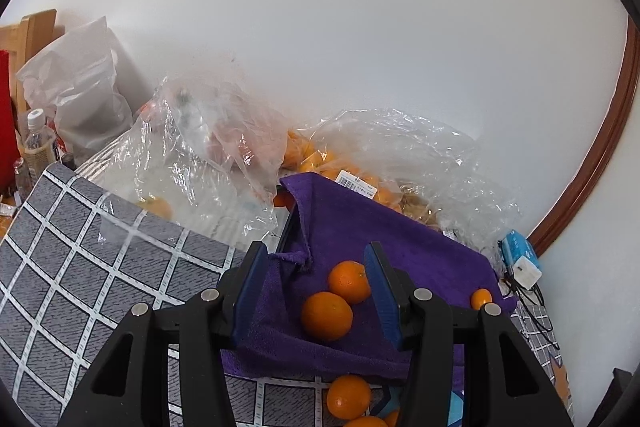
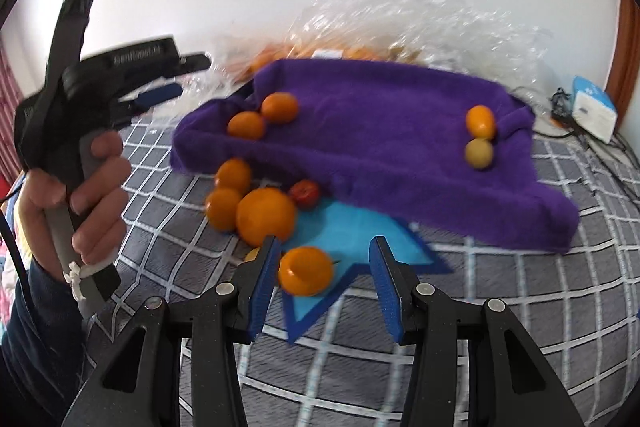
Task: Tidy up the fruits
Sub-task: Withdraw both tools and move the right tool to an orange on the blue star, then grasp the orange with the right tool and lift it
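Note:
A purple towel [image 1: 352, 227] [image 2: 380, 123] covers a tray on the checked bed cover. Two oranges [image 1: 327, 315] [image 2: 246, 125] lie at its left end; a small orange fruit [image 2: 480, 121] and a yellow-green one [image 2: 479, 153] lie at its right end. My left gripper [image 1: 316, 291] is open above the two oranges, touching neither; it also shows in the right wrist view [image 2: 160, 95]. My right gripper [image 2: 324, 283] is open, jaws on either side of an orange [image 2: 306, 271] on the blue star. A big orange [image 2: 266, 215], two smaller ones [image 2: 232, 175] and a red fruit [image 2: 305, 193] lie beside the towel.
Clear plastic bags with more oranges [image 1: 360, 167] [image 2: 400, 27] and another bag [image 1: 208, 155] lie behind the towel against the white wall. A white charger and blue box with cables [image 1: 524, 259] [image 2: 592, 111] sit at the right. Bottles and a white bag [image 1: 80, 95] stand far left.

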A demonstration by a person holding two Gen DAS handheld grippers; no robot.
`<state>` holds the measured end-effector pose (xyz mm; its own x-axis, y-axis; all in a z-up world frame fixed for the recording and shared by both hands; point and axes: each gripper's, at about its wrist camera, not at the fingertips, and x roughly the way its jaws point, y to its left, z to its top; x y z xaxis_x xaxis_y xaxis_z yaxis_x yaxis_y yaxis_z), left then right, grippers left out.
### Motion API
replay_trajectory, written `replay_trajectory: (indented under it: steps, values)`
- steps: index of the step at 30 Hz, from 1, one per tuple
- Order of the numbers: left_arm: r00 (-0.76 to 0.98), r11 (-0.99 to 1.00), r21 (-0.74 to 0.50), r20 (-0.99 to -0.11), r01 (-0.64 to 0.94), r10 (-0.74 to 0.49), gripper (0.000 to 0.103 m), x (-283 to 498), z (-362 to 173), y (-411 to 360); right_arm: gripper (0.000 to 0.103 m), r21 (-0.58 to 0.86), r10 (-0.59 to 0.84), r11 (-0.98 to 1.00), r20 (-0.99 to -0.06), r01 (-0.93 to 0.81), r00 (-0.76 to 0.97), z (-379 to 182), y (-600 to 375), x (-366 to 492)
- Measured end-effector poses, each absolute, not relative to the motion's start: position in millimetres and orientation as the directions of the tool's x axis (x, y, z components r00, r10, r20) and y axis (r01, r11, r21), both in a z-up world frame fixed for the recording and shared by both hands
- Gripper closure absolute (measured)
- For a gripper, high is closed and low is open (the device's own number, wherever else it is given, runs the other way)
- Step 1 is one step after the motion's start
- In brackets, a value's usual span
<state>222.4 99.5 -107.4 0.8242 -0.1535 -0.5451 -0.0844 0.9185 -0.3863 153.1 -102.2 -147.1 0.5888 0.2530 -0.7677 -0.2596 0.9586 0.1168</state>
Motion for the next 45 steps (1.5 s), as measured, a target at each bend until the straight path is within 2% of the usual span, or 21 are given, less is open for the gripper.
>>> replay_trajectory:
  steps: [3,6,7,14,20,28,36,39,42,45]
  values:
    - [0.830,0.921,-0.379,-0.540,-0.088,-0.143,0.055,221,-105,101,0.057,0.094,0.222,0.965,-0.795,-0.246,0.565,-160,-95,160]
    - [0.835,0.919,-0.387,-0.528,-0.076,-0.153,0.055,219,-100,102,0.068,0.116,0.232,0.962,-0.821,-0.245,0.521,-172,-94,166]
    - [0.840,0.920,-0.384,-0.521,-0.076,-0.148,0.055,217,-98,101,0.069,0.112,0.228,0.963,-0.822,-0.244,0.522,-173,-94,166]
    - [0.839,0.933,-0.353,-0.525,-0.063,-0.142,0.055,216,-99,92,0.069,0.039,0.149,0.981,-0.783,-0.192,0.604,-156,-129,155]
    - [0.834,0.948,-0.309,-0.540,-0.077,-0.108,0.055,217,-110,83,0.069,-0.040,0.072,0.984,-0.797,-0.171,0.600,-161,-165,156]
    - [0.825,0.965,-0.258,-0.554,-0.044,-0.111,0.055,220,-113,71,0.069,-0.004,0.123,0.982,-0.749,-0.190,0.651,-156,-178,160]
    - [0.789,0.944,-0.329,-0.577,0.010,-0.209,0.056,219,-110,66,0.069,0.094,0.156,0.987,-0.734,-0.128,0.661,-158,-198,164]
    - [0.798,0.964,-0.264,-0.575,0.029,-0.181,0.056,214,-105,57,0.069,0.091,0.148,0.989,-0.740,-0.121,0.656,-158,-198,165]
    - [0.778,0.982,-0.186,-0.611,0.041,-0.148,0.057,210,-94,46,0.069,0.077,0.143,0.989,-0.741,-0.128,0.656,-157,-194,165]
    - [0.760,0.976,-0.198,-0.621,0.087,-0.194,0.057,202,-84,44,0.069,0.083,0.148,0.988,-0.739,-0.129,0.657,-157,-196,164]
